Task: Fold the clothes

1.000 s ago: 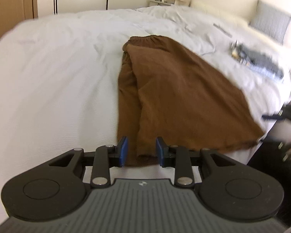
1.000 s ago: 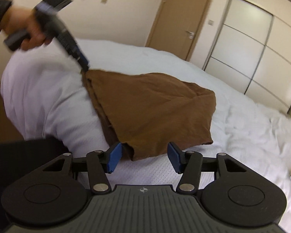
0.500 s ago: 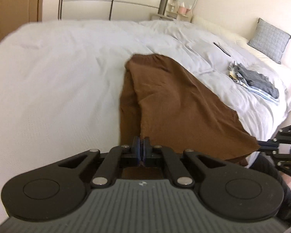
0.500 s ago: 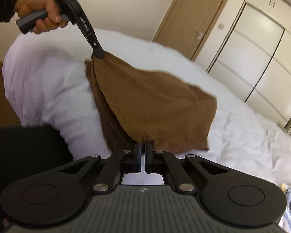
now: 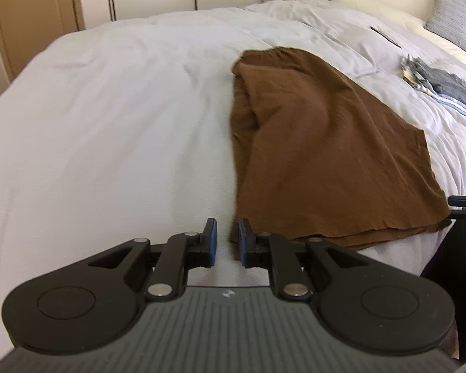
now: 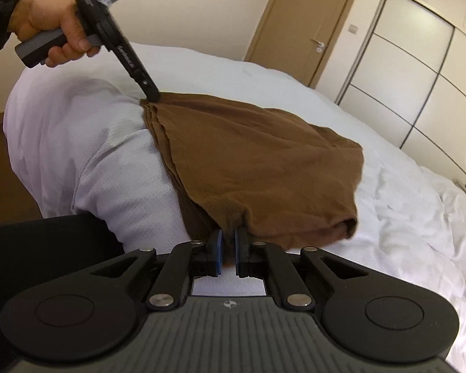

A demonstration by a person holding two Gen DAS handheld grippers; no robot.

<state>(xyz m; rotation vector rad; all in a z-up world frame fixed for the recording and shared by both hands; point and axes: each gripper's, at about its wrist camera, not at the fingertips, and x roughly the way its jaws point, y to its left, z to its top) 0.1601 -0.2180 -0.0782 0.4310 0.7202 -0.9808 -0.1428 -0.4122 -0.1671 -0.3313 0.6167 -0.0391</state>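
Brown garment (image 5: 320, 143) is lying spread out on the white bed (image 5: 108, 124), near the edge, folded over on itself so several layers show along the near hem. Looks like pants or a skirt with an elastic waistband at the far end, can't really tell which.

Left gripper (image 5: 227, 238) sits right at the garment's near left corner. Its jaws are opening, with a small gap between the blue pads, and only bare sheet shows in that gap; the cloth corner is just beside the right pad. From the right wrist view, the person's hand (image 6: 51, 29) holds that gripper by its handle, tip down at the cloth corner.

Right gripper (image 6: 228, 242) is at the other near corner, jaws opening too, narrow gap, brown cloth bunched right at the tips between the pads.

Over near the pillow (image 5: 455, 15) there's a small pile of grey clothes (image 5: 441, 85).
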